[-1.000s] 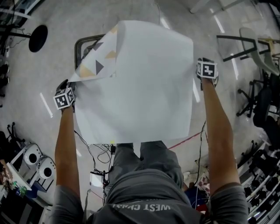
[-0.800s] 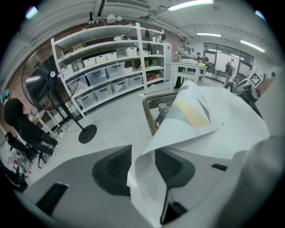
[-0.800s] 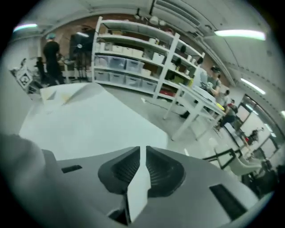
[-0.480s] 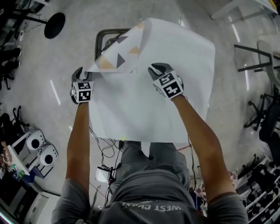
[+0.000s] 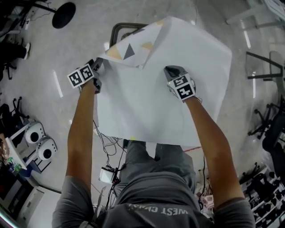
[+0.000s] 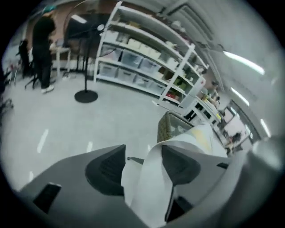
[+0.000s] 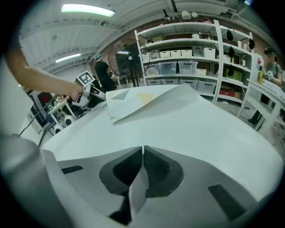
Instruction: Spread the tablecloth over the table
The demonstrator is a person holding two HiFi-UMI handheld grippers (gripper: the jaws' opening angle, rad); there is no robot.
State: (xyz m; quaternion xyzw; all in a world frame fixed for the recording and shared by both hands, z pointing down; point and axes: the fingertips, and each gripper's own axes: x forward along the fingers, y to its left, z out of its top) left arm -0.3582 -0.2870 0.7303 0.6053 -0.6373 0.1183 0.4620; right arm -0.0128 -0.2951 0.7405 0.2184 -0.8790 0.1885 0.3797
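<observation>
My right gripper (image 7: 142, 156) has just clamped the tablecloth (image 5: 169, 102), taking its weight. My left gripper (image 6: 142, 165) just opened loosely around it, probably to regrip.

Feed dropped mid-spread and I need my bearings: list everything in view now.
tablecloth: one, white, patterned corner folded over, held above the table.
table: one, dark frame, mostly hidden under the cloth.
stand base: one, black, floor at far left.
round devices: two, white, floor at left.
shelving: one run, white, background wall.
left gripper: one, grey, at cloth's left edge; jaws just opened, cloth loose between them.
right gripper: one, grey, mid-cloth; jaws just closed on a cloth fold.
</observation>
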